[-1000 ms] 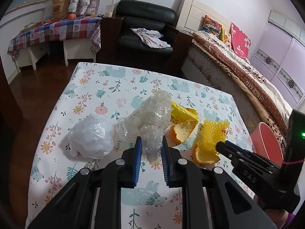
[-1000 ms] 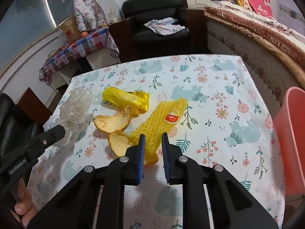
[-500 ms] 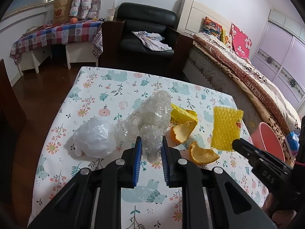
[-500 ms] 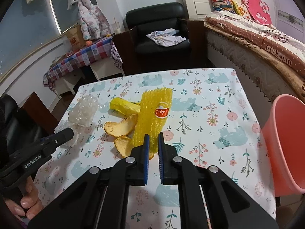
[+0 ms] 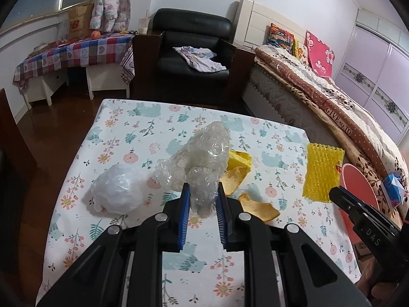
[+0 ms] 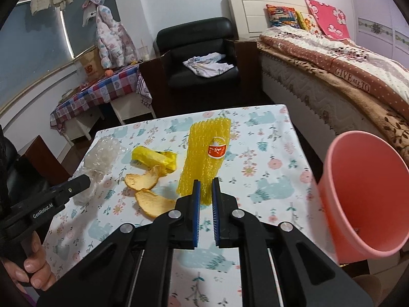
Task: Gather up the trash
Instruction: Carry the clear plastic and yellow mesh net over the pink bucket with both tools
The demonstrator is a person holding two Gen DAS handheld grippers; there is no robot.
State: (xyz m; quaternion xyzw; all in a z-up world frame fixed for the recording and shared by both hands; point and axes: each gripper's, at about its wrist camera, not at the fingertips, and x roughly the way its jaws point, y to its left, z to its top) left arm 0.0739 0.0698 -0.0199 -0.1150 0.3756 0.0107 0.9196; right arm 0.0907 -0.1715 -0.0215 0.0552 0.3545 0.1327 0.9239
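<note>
On the floral tablecloth (image 5: 122, 128) pretty much all the trash looks uncollected, so I'd say this job is barely started. A white crumpled plastic bag (image 5: 116, 192), a yellow wrapper (image 6: 153, 157) and two orange peels (image 6: 144, 180) all sit loose on the cloth. The pink bin (image 6: 365, 199) stands off the table's right edge and I can't spot any trash inside it, though part of the inside is hidden.

Two pieces are in hand though. The right gripper (image 6: 204, 192) has its jaws pinched nearly together on the bottom edge of the yellow foam fruit net (image 6: 204, 158), which hangs up off the table near the bin. The left gripper (image 5: 202, 199) is partly closed around one end of the clear bubble wrap wad (image 5: 202, 158), pads pressing its sides, and the rest of the wad seems to rest on the cloth.
</note>
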